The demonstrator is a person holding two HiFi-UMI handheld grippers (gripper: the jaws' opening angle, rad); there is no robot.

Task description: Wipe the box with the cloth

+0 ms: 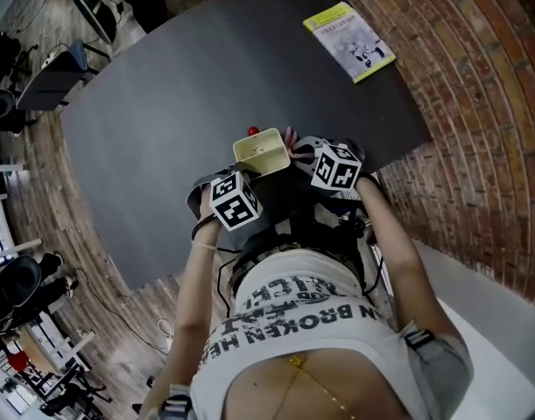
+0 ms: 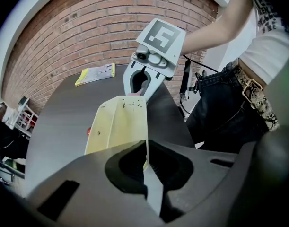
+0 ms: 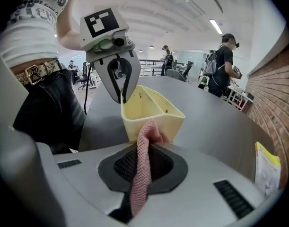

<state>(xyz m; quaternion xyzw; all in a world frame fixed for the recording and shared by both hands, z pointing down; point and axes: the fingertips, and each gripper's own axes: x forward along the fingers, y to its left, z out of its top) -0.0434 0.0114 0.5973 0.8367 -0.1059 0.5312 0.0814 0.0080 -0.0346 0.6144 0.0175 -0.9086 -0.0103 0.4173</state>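
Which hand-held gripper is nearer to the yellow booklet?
Right. The right hand-held gripper is beside the box, toward the booklet; the left hand-held gripper, shut on the box wall, is farther away.

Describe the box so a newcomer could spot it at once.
On the dark grey table, look at the edge nearest the person. The pale yellow open-topped plastic box is there, one wall pinched by the left tool, opposite the right tool gripping a pink knitted cloth. Unlike the flat yellow booklet, it is an open container.
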